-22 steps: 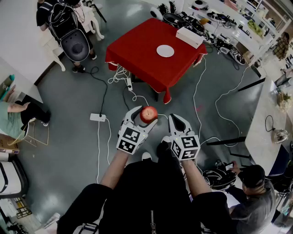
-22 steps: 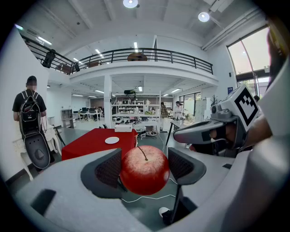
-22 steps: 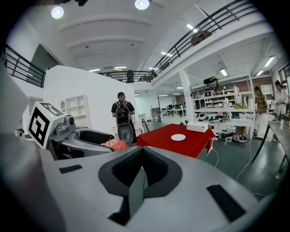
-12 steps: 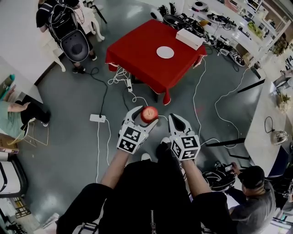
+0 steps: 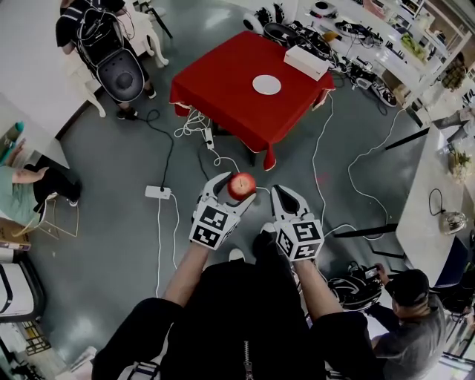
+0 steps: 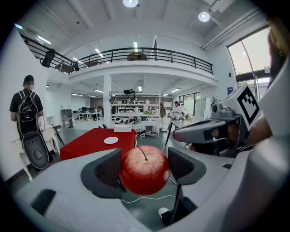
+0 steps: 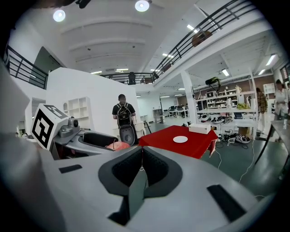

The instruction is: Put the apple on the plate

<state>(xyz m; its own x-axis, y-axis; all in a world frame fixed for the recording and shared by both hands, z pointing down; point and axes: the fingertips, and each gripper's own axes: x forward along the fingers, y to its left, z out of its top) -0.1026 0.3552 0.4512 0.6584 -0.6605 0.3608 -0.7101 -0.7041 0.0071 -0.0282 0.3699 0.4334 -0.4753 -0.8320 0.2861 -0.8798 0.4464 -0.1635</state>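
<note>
Left claw is clamped on the red apple, holding it in the air over the floor. Right claw is pinched shut, nothing in it. The plate sits on the red table, well ahead.

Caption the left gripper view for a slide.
Left gripper grips a red apple, facing the red table across the floor that carries the white plate.

A grey floor is crossed by white cables. A tabletop draped in red is set mid-room. A railed mezzanine is lit by round ceiling lamps; white shelving is seen behind.
</note>
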